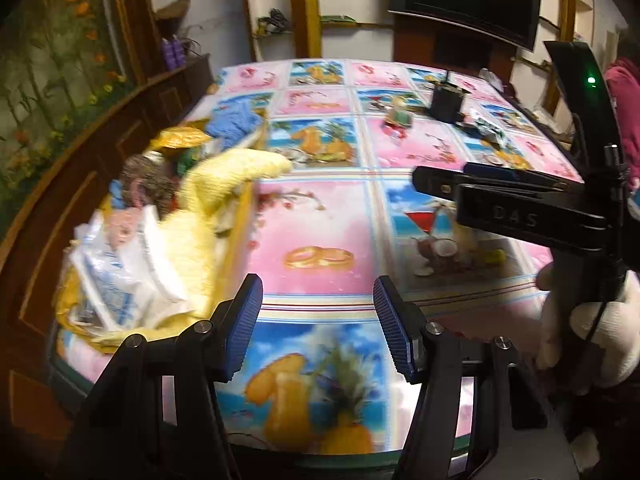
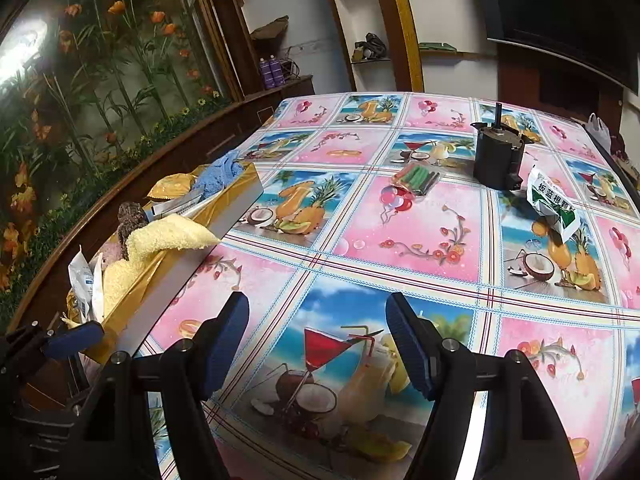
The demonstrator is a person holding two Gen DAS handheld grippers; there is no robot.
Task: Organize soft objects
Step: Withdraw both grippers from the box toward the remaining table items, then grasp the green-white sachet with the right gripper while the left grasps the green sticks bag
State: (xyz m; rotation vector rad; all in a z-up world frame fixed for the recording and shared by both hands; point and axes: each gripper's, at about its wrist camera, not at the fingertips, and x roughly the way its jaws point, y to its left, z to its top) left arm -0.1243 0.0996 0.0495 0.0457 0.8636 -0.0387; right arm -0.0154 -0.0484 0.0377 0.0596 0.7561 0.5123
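An open box (image 2: pixel 192 264) with gold lining stands at the table's left edge. A yellow towel (image 2: pixel 172 236) hangs over its rim, and a blue knit cloth (image 2: pixel 220 178), a brown fuzzy thing (image 2: pixel 132 216) and white packets (image 2: pixel 82 280) lie inside. In the left wrist view the towel (image 1: pixel 224 184) and the box rim (image 1: pixel 240 224) are blurred. My left gripper (image 1: pixel 317 282) is open over bare tablecloth just right of the box, nothing between its pads. My right gripper (image 2: pixel 317 300) is also open and empty, further right; the left view shows it (image 1: pixel 440 192) from the side.
A black motor-like block (image 2: pixel 498 156), a clear packet of coloured sticks (image 2: pixel 416 180) and a white-green pouch (image 2: pixel 552 208) lie at the far right of the table. A white-gloved hand (image 1: pixel 592 336) holds the right gripper. A wooden ledge runs along the left.
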